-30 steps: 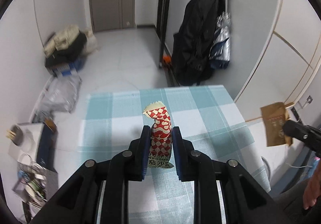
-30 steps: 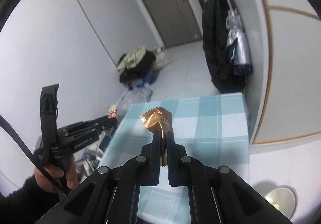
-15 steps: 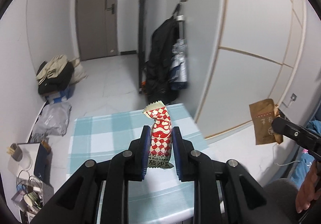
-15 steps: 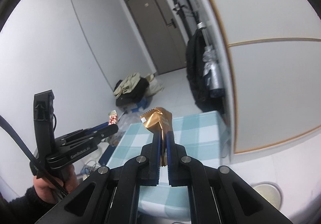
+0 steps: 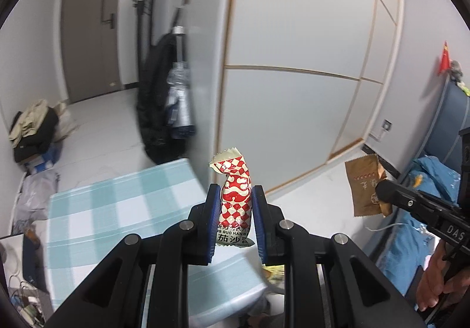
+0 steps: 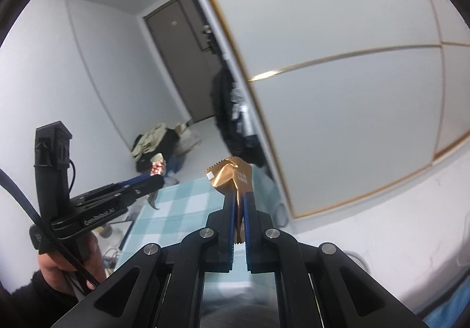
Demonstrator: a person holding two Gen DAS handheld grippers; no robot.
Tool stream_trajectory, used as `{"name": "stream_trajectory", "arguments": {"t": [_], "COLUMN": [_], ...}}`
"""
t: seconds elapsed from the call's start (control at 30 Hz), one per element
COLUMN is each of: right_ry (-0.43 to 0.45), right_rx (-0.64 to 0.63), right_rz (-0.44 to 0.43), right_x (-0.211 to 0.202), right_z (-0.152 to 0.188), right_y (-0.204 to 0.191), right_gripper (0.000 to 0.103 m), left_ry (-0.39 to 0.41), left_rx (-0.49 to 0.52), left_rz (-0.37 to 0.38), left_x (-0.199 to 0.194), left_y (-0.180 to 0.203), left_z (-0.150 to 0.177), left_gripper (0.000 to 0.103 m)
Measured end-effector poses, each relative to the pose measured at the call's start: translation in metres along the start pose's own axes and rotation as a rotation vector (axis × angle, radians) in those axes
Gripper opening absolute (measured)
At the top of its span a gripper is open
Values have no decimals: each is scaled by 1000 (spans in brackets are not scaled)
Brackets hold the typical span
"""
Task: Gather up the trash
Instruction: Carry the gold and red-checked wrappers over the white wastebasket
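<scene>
My left gripper (image 5: 235, 191) is shut on a red-and-white checkered snack wrapper (image 5: 233, 195) that stands upright between its blue pads. My right gripper (image 6: 240, 195) is shut on a crumpled brown-gold wrapper (image 6: 235, 173). In the left wrist view the right gripper (image 5: 382, 188) shows at the right edge with the brown wrapper (image 5: 365, 190) hanging from it. The right wrist view shows the left gripper (image 6: 157, 179) at the left, held by a hand (image 6: 64, 266), with the checkered wrapper (image 6: 157, 167) at its tip. Both grippers are lifted above the table.
A small table with a teal-and-white checked cloth (image 5: 117, 210) lies below and to the left. White sliding wardrobe panels (image 5: 293, 93) fill the right. A black bag (image 5: 158, 98) hangs by the corridor, clothes (image 5: 32, 125) pile on the floor, and blue bedding (image 5: 434, 181) lies at right.
Both grippers have swung to the right and risen, still holding their wrappers. The table has slid to the lower left and the wardrobe panels now fill much of both views.
</scene>
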State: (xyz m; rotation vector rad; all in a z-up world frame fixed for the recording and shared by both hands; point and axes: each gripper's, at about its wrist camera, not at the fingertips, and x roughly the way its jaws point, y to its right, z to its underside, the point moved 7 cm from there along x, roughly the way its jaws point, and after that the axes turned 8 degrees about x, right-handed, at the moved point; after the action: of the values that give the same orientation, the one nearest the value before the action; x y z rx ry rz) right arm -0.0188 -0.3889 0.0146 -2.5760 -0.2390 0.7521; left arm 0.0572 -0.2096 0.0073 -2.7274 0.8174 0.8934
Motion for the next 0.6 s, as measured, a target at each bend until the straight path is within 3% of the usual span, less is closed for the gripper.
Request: {"name": "stream_trajectory", "arguments": {"t": [0.27,0.47,0.6], "right_ry": [-40,-121,-182], "right_rx": [107,206,285], "right_rz": [67,129,147], "right_x": [-1,23,42], "right_z": [11,39,60], "right_y": [73,128,163], "right_gripper": [5,5,5], "left_ry": [-67,-203,-338], "left_rx": [32,29,8], "left_rz": [123,252,347], "left_x": [36,82,117], "left_y": [48,83,101], "left_z": [1,23,44], "left_gripper": [17,17,17]}}
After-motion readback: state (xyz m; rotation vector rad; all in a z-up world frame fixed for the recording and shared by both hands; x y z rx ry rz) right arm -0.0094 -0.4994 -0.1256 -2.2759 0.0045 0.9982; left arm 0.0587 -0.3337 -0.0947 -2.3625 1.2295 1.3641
